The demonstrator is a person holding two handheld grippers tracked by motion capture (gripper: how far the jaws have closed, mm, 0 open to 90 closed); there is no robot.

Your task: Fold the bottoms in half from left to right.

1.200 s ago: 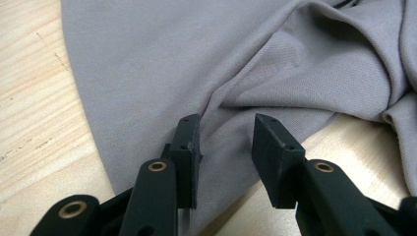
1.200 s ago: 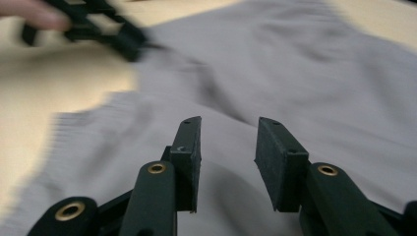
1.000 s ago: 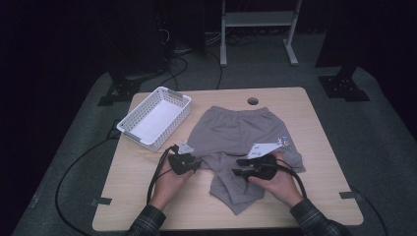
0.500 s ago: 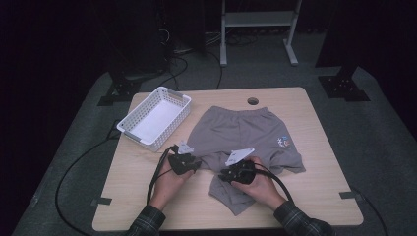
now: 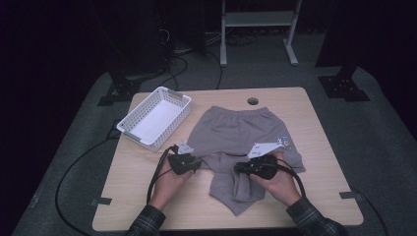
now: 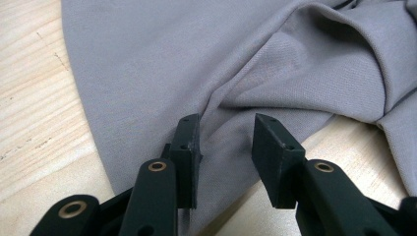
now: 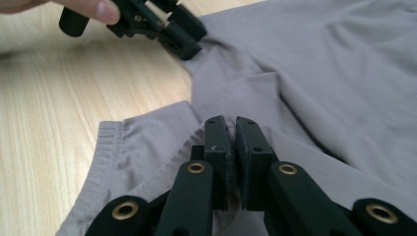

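Observation:
Grey shorts (image 5: 241, 130) lie flat on the wooden table (image 5: 206, 201), waistband at the far side, the near leg bunched and folded. My right gripper (image 5: 238, 168) sits on that bunched middle part. Its jaws have just been closing, and the right gripper view has my right gripper (image 7: 231, 123) shut on a raised fold of the shorts (image 7: 334, 73). My left gripper (image 5: 198, 162) rests at the shorts' left edge. In its own view my left gripper (image 6: 223, 128) has its jaws apart over a crease of the shorts (image 6: 172, 59). Farther off is the left gripper (image 7: 189, 46).
A white plastic basket (image 5: 173, 125) stands at the table's far left corner. A round cable hole (image 5: 253, 101) is near the far edge. Bare wood lies left of and in front of the shorts. A metal stand (image 5: 255, 29) and cables are on the floor behind.
My right hand swung left across the shorts, then came partly back to the right, and its jaws closed on the cloth. The left hand stayed put.

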